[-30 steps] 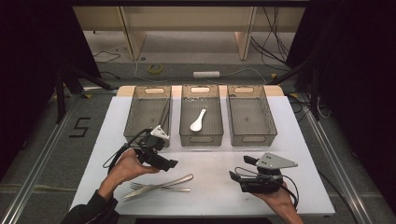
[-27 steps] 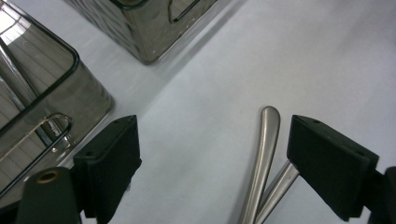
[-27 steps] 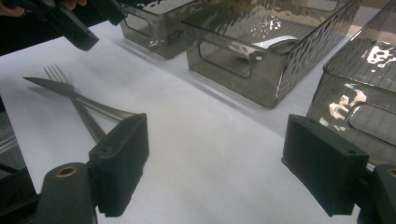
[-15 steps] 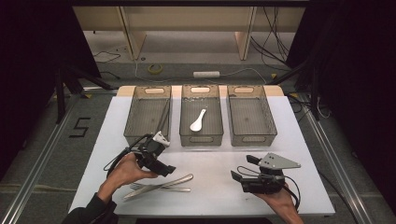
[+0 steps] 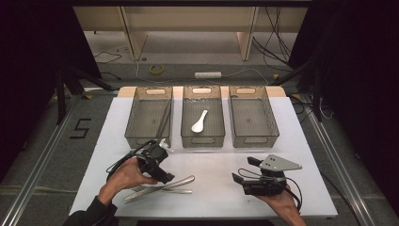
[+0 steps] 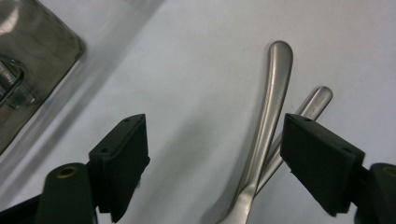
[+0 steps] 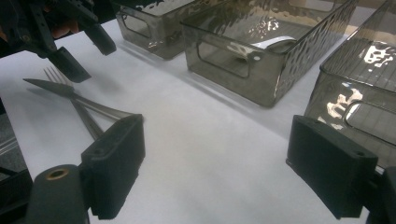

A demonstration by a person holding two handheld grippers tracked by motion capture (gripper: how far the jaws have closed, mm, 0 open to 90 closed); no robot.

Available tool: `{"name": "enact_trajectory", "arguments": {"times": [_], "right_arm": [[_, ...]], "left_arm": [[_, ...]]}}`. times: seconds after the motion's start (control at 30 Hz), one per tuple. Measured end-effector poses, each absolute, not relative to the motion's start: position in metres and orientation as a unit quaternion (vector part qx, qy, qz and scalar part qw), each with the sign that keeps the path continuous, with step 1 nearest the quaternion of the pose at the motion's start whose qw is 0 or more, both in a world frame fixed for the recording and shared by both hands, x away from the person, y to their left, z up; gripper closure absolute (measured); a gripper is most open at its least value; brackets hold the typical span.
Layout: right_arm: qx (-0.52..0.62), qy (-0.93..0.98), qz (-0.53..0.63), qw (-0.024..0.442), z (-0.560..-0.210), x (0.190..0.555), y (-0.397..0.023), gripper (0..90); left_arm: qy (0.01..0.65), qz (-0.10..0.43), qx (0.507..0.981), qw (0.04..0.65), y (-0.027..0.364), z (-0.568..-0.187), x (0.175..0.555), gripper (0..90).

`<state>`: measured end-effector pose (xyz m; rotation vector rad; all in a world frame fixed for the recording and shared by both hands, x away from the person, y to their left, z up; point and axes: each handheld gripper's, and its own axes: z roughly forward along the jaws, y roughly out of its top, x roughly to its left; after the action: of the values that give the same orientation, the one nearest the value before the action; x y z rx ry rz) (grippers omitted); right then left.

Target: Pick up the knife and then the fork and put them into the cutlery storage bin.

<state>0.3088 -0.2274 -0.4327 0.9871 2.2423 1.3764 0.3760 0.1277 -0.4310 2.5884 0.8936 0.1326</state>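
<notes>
Your left gripper (image 5: 162,175) hangs right over the crossed knife (image 5: 160,186) and fork (image 5: 157,190), jaws wide apart and just been closing a bit, w/ both handles lying in the gap btwn them, pads not touching. Bare white table (image 5: 211,165) runs from the cutlery toward 3 o'clock up to your right gripper (image 5: 239,178), also spread wide w/ nothing in the gap. At 12 o'clock three smoky plastic bins stand in a row: left bin (image 5: 148,117), middle bin (image 5: 203,117) w/ a white spoon (image 5: 199,121) inside, right bin (image 5: 253,117). Only narrow slots btwn the bin walls. Their near walls block a level pass; a strip of bare table lies in front of them.
</notes>
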Motion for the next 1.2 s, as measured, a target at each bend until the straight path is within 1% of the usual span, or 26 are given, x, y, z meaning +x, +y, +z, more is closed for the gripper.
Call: {"name": "enact_trajectory", "arguments": {"times": [0.07, 0.1, 0.13, 0.2, 0.23, 0.27, 0.37, 0.47, 0.5, 0.63, 0.8, 0.93, 1.03, 1.2], "right_arm": [[0.345, 0.788, 0.482, 0.165, -0.433, 0.308, -0.227, 20.0], [0.345, 0.788, 0.482, 0.165, -0.433, 0.308, -0.227, 20.0], [0.343, 0.79, 0.48, 0.165, -0.433, 0.308, -0.225, 20.1], [0.342, 0.791, 0.479, 0.166, -0.433, 0.308, -0.225, 20.1], [0.34, 0.794, 0.476, 0.166, -0.433, 0.308, -0.223, 20.1], [0.338, 0.795, 0.476, 0.166, -0.433, 0.308, -0.223, 20.1], [0.337, 0.796, 0.475, 0.165, -0.433, 0.306, -0.222, 20.1], [0.336, 0.798, 0.472, 0.167, -0.432, 0.306, -0.221, 20.1], [0.336, 0.798, 0.472, 0.167, -0.432, 0.306, -0.221, 20.1], [0.33, 0.8, 0.471, 0.169, -0.433, 0.305, -0.22, 20.1], [0.33, 0.801, 0.469, 0.169, -0.433, 0.306, -0.22, 20.1], [0.331, 0.801, 0.469, 0.169, -0.433, 0.306, -0.22, 20.2], [0.33, 0.802, 0.468, 0.17, -0.433, 0.306, -0.219, 20.2], [0.331, 0.803, 0.466, 0.17, -0.433, 0.305, -0.219, 20.4]], "left_arm": [[0.315, 0.047, 0.927, 0.196, 0.127, -0.432, 0.376, 26.4], [0.314, 0.045, 0.928, 0.195, 0.127, -0.432, 0.375, 26.4], [0.314, 0.046, 0.928, 0.193, 0.126, -0.433, 0.375, 29.8], [0.307, 0.048, 0.933, 0.184, 0.125, -0.435, 0.374, 31.4], [0.302, 0.051, 0.935, 0.178, 0.124, -0.436, 0.373, 34.6], [0.299, 0.053, 0.937, 0.175, 0.123, -0.437, 0.373, 35.9], [0.292, 0.044, 0.939, 0.174, 0.12, -0.44, 0.371, 40.3], [0.283, 0.037, 0.944, 0.163, 0.116, -0.444, 0.369, 44.3], [0.282, 0.033, 0.945, 0.163, 0.114, -0.446, 0.368, 44.3], [0.267, 0.024, 0.952, 0.147, 0.111, -0.45, 0.364, 50.2], [0.259, 0.024, 0.955, 0.141, 0.109, -0.453, 0.363, 58.2], [0.251, 0.017, 0.958, 0.137, 0.108, -0.456, 0.362, 61.7], [0.248, 0.019, 0.959, 0.136, 0.106, -0.456, 0.361, 67.7], [0.257, 0.012, 0.957, 0.134, 0.107, -0.459, 0.365, 70.2]]}}
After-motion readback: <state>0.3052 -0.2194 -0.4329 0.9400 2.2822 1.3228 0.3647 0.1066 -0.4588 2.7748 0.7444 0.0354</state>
